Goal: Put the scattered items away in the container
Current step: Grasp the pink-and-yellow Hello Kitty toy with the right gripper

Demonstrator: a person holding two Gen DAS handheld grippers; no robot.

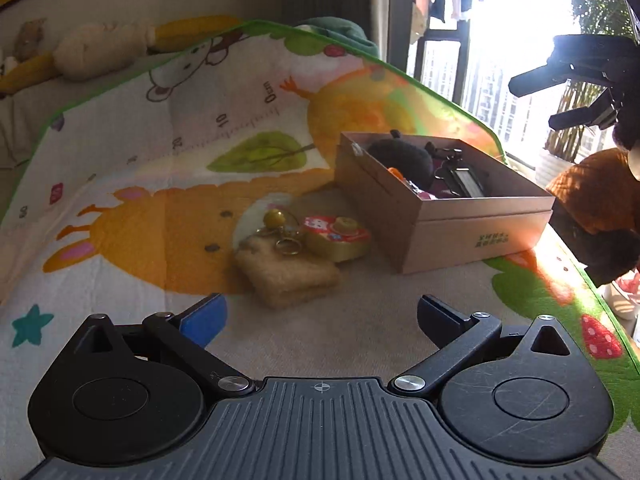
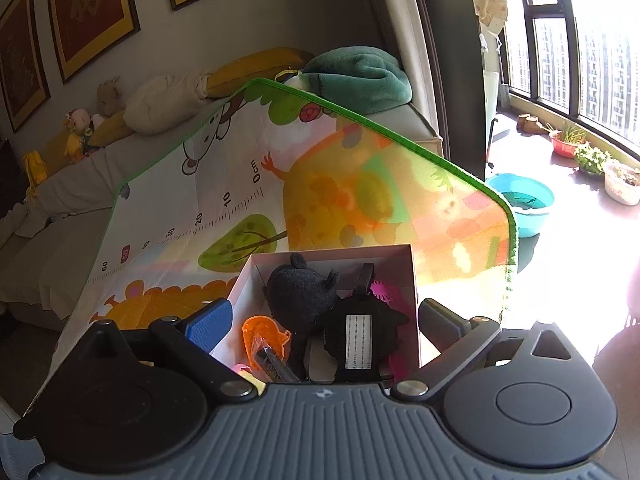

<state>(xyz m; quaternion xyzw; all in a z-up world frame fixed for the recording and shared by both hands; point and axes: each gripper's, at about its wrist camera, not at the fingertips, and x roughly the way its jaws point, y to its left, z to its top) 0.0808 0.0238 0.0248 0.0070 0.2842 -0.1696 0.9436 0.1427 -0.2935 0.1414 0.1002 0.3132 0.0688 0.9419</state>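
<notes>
Cardboard box [image 1: 476, 236] holds black plush [image 2: 300, 288], luggage tag [image 2: 358, 340]; both grippers [image 1: 320, 312] [image 2: 324, 320] spread, empty.

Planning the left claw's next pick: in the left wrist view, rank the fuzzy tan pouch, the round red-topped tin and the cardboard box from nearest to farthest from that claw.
1. Fuzzy tan pouch, just ahead, slightly left.
2. Round red-topped tin, behind the pouch, to its right.
3. Cardboard box, farther back on the right.

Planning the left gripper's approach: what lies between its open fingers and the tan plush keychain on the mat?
Nothing: the left wrist view shows only bare mat between the left gripper and the plush keychain.
</notes>
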